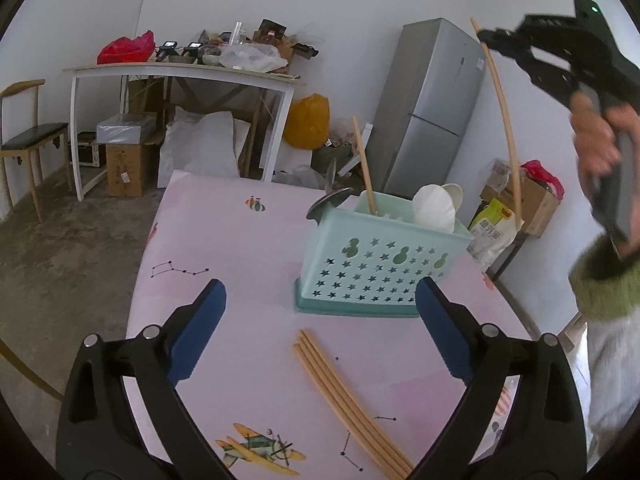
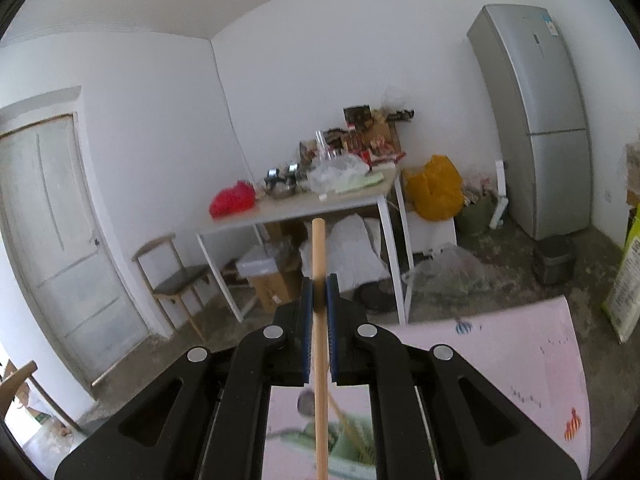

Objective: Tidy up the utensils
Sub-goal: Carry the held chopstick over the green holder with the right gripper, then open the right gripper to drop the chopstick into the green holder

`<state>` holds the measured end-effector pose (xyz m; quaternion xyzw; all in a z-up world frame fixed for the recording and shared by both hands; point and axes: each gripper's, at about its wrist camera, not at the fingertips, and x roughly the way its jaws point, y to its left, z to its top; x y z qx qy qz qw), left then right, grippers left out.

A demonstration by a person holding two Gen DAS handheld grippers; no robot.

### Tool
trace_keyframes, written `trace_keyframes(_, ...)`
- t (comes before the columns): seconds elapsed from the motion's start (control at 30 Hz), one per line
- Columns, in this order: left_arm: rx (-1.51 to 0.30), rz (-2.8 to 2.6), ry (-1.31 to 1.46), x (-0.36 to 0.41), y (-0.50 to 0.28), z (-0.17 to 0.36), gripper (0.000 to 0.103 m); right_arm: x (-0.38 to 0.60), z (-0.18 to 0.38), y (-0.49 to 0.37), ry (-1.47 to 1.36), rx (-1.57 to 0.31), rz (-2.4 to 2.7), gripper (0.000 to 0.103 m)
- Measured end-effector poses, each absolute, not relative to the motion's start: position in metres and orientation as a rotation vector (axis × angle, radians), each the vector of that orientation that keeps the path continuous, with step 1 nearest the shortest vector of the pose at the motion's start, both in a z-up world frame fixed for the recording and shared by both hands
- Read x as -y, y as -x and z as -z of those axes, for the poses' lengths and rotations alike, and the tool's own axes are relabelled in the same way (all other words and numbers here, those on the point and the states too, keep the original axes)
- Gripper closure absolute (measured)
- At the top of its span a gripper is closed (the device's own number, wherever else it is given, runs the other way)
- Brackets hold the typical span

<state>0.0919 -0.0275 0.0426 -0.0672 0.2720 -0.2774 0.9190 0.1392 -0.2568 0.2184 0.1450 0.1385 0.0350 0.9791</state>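
Over the star-punched plastic basket (image 1: 380, 264), right fingers (image 2: 319, 292) clamping a round wooden chopstick (image 2: 319, 360); left fingers (image 1: 208, 320) wide.

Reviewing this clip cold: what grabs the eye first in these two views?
The right gripper, shut on a single chopstick, held high above the mint basket on the pink tablecloth. The basket already holds a chopstick, white spoons and a metal utensil. The left gripper, jaws wide, hangs over a bundle of chopsticks lying on the cloth.
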Motion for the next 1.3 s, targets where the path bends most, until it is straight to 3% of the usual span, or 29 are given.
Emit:
trace_keyframes(0.17, -0.569, 0.578, 0.135, 0.029, -0.095, -0.04, 0.009, 0.26, -0.224, -0.169, -0.284, -0.234, -0.084, 0.096)
trace_keyframes(0.37, -0.62, 0.568, 0.18, 0.029, -0.102, -0.027, 0.009, 0.252, -0.193, -0.204, -0.223, -0.218, -0.094, 0.096)
trace_keyframes(0.53, -0.629, 0.58, 0.171, 0.026, -0.106, -0.019, 0.009, 0.245, -0.147, -0.223, -0.149, -0.296, -0.041, 0.096)
trace_keyframes(0.77, -0.601, 0.619, 0.136, 0.029, -0.107, -0.015, 0.009, 0.254, -0.128, -0.204, -0.097, -0.364, -0.027, 0.095)
trace_keyframes(0.8, -0.596, 0.624, 0.131, 0.031, -0.107, -0.016, 0.009, 0.257, -0.129, -0.198, -0.098, -0.373, -0.024, 0.093)
trace_keyframes(0.87, -0.585, 0.634, 0.129, 0.033, -0.108, -0.017, 0.009, 0.266, -0.132, -0.187, -0.124, -0.379, -0.023, 0.068)
trace_keyframes(0.9, -0.578, 0.642, 0.131, 0.034, -0.108, -0.018, 0.009, 0.274, -0.135, -0.175, -0.154, -0.369, -0.028, 0.064)
trace_keyframes(1.17, -0.54, 0.734, 0.171, 0.051, -0.128, -0.022, 0.009, 0.314, -0.142, -0.089, -0.334, -0.281, 0.013, 0.046)
trace_keyframes(1.3, -0.563, 0.778, 0.22, 0.065, -0.16, -0.019, 0.009, 0.346, -0.102, -0.061, -0.568, -0.308, 0.012, 0.044)
